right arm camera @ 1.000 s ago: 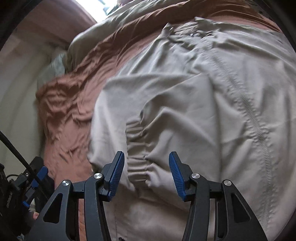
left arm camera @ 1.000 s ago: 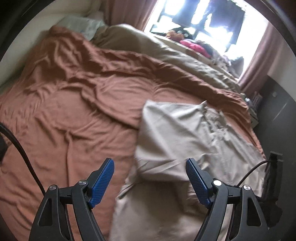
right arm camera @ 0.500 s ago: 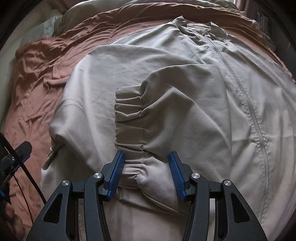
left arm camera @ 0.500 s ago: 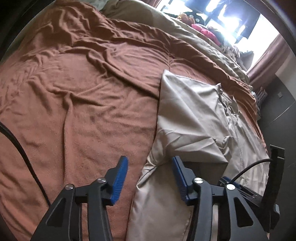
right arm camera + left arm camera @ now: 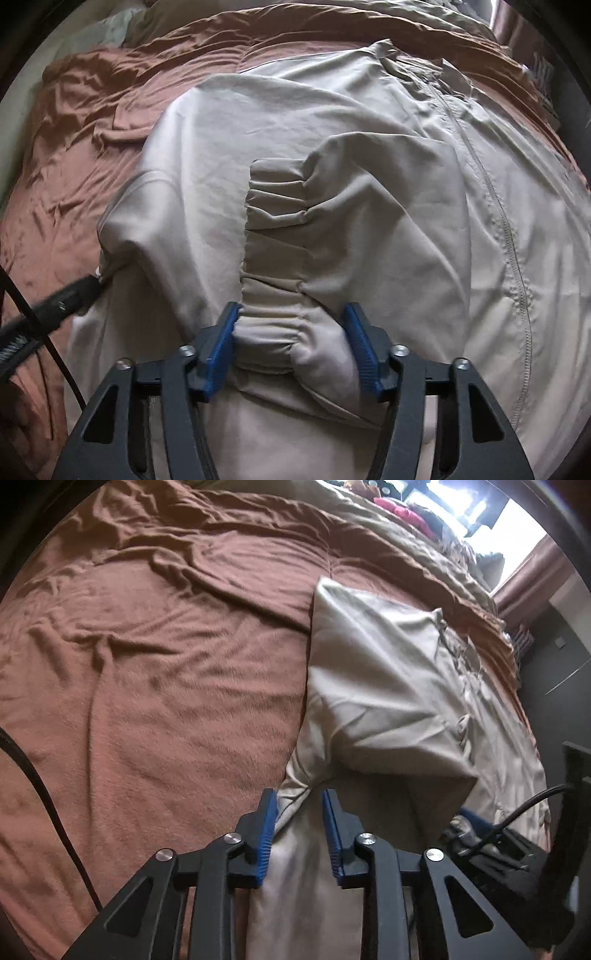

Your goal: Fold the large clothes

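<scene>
A beige zip-up jacket [image 5: 388, 686] lies spread on the bed, one sleeve folded across its front. My left gripper [image 5: 300, 812] is low over the jacket's left edge. Its jaws are closing, with a pinch of that edge between them and a gap still showing at the right pad. In the right wrist view the jacket [image 5: 332, 122] fills the frame, its zip [image 5: 506, 229] running down the right side. My right gripper [image 5: 291, 325] is closing on the near end of the gathered sleeve cuff [image 5: 273, 221], and both pads press the bunched fabric. The left gripper [image 5: 62, 302] reaches the jacket's left fold.
A wrinkled brown bedspread [image 5: 147, 664] covers the bed left of the jacket. An olive duvet [image 5: 388, 535] lies along the far side, with a pile of clothes [image 5: 402, 513] by the bright window. A black cable [image 5: 44, 794] hangs at the left. A dark wall [image 5: 554, 664] borders the right.
Both grippers have sunk toward the jacket. The left jaws narrowed from wide to close around the jacket's edge. The right gripper came onto the sleeve cuff and its jaws narrowed a little.
</scene>
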Tool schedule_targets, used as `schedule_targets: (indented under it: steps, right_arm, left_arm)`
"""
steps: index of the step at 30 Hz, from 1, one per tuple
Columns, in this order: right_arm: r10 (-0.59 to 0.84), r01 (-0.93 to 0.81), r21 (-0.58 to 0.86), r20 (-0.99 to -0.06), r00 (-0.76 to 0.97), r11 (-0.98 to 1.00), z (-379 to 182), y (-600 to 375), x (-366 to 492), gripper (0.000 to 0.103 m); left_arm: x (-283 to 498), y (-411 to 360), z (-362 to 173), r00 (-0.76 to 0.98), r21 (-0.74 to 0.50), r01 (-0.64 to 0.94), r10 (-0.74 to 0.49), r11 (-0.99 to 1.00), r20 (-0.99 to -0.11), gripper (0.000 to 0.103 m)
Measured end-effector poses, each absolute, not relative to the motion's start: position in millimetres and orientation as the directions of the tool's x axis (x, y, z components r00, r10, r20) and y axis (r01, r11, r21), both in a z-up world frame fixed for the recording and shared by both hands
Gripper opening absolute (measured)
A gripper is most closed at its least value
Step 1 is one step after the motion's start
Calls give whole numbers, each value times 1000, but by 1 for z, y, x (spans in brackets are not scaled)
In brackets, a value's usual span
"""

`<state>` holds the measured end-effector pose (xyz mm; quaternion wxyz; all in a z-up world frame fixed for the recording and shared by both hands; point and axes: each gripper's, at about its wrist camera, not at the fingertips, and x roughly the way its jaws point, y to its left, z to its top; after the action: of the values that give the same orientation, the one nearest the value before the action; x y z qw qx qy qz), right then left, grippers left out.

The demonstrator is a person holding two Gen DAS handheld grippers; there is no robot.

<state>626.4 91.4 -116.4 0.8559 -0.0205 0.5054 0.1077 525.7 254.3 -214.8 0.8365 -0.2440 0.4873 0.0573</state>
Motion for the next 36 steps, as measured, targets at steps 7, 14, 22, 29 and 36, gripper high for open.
schedule_targets:
  steps: [7,14,22,29,36]
  right_arm:
    - [198,-151,138,-830,522,979,-96,29,628,30]
    - [163,-45,170,-784,599,984,-77,-55,614,30]
    - [121,255,344,-776,620,904,-88,-170,586,38]
    - [262,355,559,-742,617,749,-115,-213,557,70]
    - [475,310,705,-677,563,637,-153,-191,577,67]
  left_arm:
    - [524,258,-220,505,-315,-340,-111,886,-856,19]
    - [524,258,-220,505,-303,-339,-100,891,-857,18]
    - [524,257,-220,505,-298,-341,-93,891,-858,18]
    - [527,253,-214,517,-300,-338,-90,892,-851,18]
    - [526,249,-212,531,-293,-327,-81,899,-843,18]
